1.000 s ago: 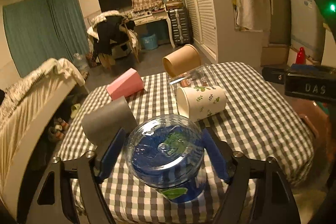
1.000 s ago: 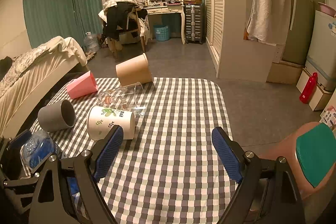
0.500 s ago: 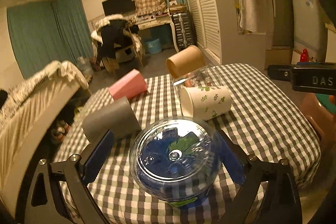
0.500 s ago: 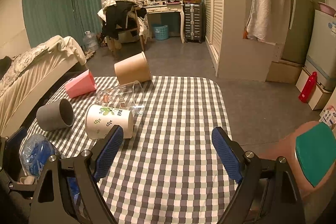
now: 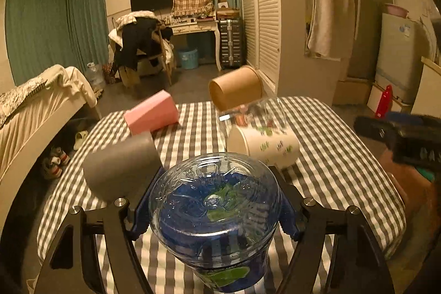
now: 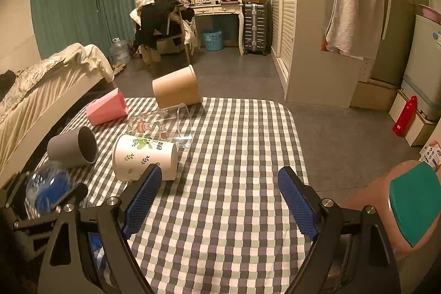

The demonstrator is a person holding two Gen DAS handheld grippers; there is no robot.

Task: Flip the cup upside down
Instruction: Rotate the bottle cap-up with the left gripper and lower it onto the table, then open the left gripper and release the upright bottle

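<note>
A clear plastic cup with a blue inside and green leaf print (image 5: 217, 214) stands base-up between the blue pads of my left gripper (image 5: 216, 200), close to the table's near left edge. The pads sit at its two sides; I cannot tell whether they still press on it. The same cup shows at the far left of the right wrist view (image 6: 48, 188). My right gripper (image 6: 220, 200) is open and empty above the checked tablecloth (image 6: 234, 211).
Several cups lie on their sides on the table: a grey one (image 5: 121, 164), a pink one (image 5: 151, 116), a brown paper one (image 5: 235, 91), a clear one (image 5: 253, 110) and a white leaf-print one (image 5: 264, 146). A stool with a teal seat (image 6: 410, 208) stands at the table's right.
The left gripper and cup have tilted and shifted, so the cup's base now faces the camera more squarely. The pads opened half a second ago and stand closer to the cup now. The right gripper barely moved.
</note>
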